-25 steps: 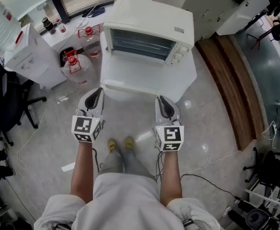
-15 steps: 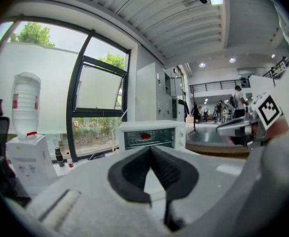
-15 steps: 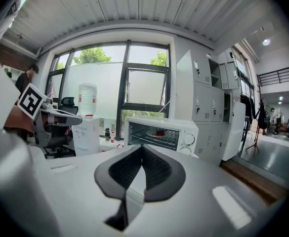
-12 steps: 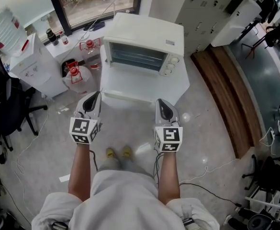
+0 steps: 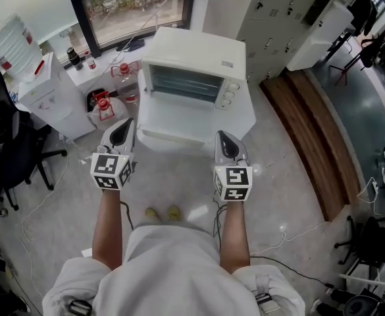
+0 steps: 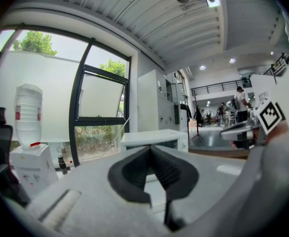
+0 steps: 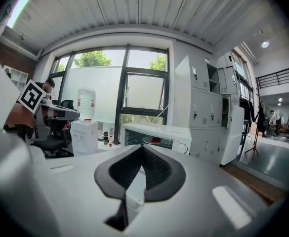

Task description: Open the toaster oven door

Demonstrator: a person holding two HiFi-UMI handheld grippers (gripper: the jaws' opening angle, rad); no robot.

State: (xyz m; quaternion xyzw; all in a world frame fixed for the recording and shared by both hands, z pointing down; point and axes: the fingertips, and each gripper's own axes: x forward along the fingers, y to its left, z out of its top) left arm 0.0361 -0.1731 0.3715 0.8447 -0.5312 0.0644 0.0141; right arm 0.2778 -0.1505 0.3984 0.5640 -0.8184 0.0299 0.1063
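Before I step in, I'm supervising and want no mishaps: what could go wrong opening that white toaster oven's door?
1. The left gripper and right gripper are shut and empty; like that they likely cannot take the door of the white toaster oven.
2. A loose white cable trails across the grey floor nearby: a possible trip.

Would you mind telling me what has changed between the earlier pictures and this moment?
Both hands have lifted a little, so the left gripper and right gripper now sit higher in front of the toaster oven, touching nothing. Their jaws are together and empty. The oven has stayed put on its white table, its inside open to view throughout.
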